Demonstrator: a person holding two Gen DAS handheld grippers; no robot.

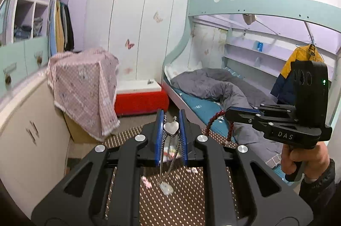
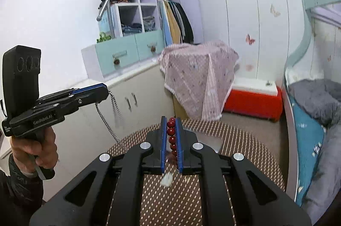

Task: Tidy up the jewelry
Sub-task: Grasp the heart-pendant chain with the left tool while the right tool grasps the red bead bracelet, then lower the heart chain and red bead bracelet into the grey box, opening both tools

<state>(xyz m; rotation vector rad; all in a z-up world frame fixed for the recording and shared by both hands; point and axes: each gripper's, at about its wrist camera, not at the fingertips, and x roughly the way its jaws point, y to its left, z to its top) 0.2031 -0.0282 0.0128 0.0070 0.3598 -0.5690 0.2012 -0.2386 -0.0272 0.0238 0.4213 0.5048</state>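
Left gripper [image 1: 171, 119] grips a silver chain with heart charm [image 1: 170, 127] between its pads; right gripper [image 2: 171, 121] is clamped on a red bead bracelet [image 2: 171, 134]. Both hang above the dotted table [image 2: 245, 140]. Advise lowering each separately, avoiding tangles.

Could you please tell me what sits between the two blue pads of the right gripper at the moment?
In the right wrist view, a column of red beads fills the gap in the right gripper, clamped between the pads.
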